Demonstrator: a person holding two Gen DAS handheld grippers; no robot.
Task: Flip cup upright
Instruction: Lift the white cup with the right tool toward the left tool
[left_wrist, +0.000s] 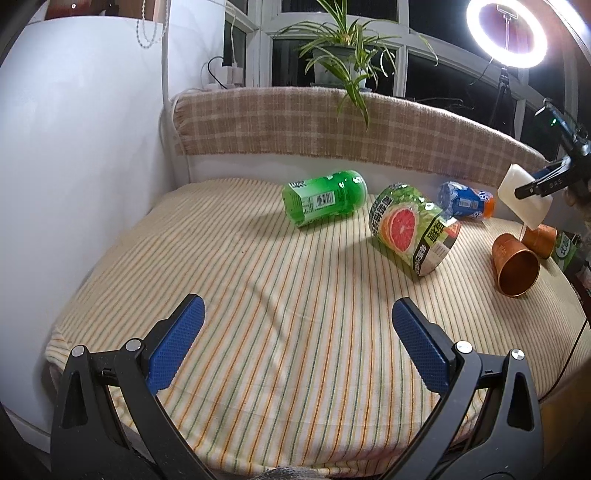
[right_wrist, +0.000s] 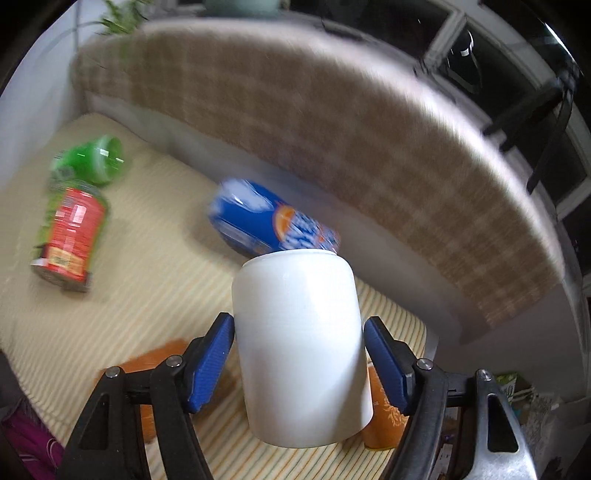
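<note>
My right gripper (right_wrist: 299, 343) is shut on a white cup (right_wrist: 299, 347) and holds it in the air above the striped cloth; the right wrist view is motion-blurred. In the left wrist view the same white cup (left_wrist: 524, 199) hangs tilted at the far right, clamped by the right gripper (left_wrist: 532, 188). My left gripper (left_wrist: 297, 332) is open and empty, low over the near part of the striped table (left_wrist: 258, 295). Two copper cups lie at the right: one on its side (left_wrist: 515, 264), one behind it (left_wrist: 541, 240).
A green bottle (left_wrist: 325, 201), a grapefruit-label can (left_wrist: 413, 230) and a blue-orange can (left_wrist: 467, 201) lie on the cloth. A plaid-covered ledge (left_wrist: 332, 122) with a potted plant (left_wrist: 343, 55) backs the table. A white wall stands left, a ring light (left_wrist: 506, 31) upper right.
</note>
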